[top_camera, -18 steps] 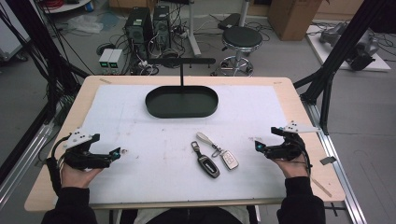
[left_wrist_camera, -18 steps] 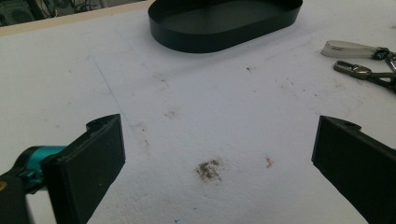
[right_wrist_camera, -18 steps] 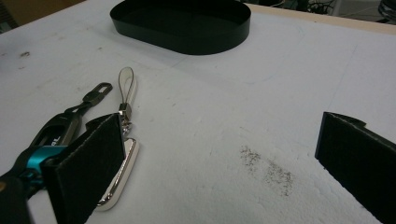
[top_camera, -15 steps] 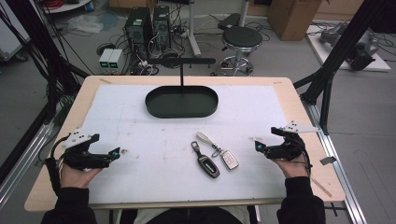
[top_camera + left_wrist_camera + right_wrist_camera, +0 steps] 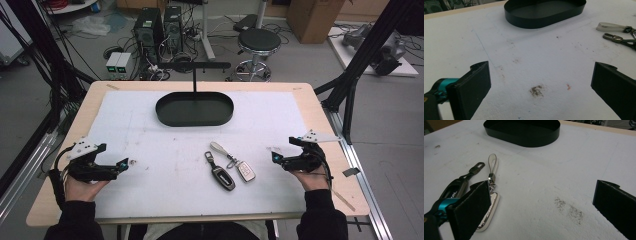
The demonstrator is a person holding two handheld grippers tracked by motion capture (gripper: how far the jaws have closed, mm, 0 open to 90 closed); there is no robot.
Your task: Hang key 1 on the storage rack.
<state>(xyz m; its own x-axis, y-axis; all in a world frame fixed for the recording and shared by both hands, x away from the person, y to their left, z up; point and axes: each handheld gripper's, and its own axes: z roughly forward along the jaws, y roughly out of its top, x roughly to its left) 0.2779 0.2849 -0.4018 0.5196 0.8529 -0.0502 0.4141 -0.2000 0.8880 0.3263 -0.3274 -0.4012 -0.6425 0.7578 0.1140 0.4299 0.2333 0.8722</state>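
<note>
A black oval tray (image 5: 194, 121) sits at the back middle of the white mat. In front of it lie two car key fobs side by side: a dark one (image 5: 221, 176) with a metal clip and a silver one (image 5: 245, 171) with a white strap (image 5: 219, 148). My left gripper (image 5: 126, 163) rests at the mat's left edge, open and holding nothing, far from the fobs. Its own view shows the tray (image 5: 541, 21) ahead and the strap (image 5: 610, 25) at the right. My right gripper (image 5: 274, 156) stands open just right of the fobs. In the right gripper view the silver fob (image 5: 490, 207) lies beside its left jaw.
A black T-shaped stand (image 5: 195, 67) rises behind the tray. Black frame posts (image 5: 350, 85) flank the table's right side and cables hang at the left. A stool (image 5: 257, 42) and computer towers (image 5: 160, 25) stand on the floor beyond the far edge.
</note>
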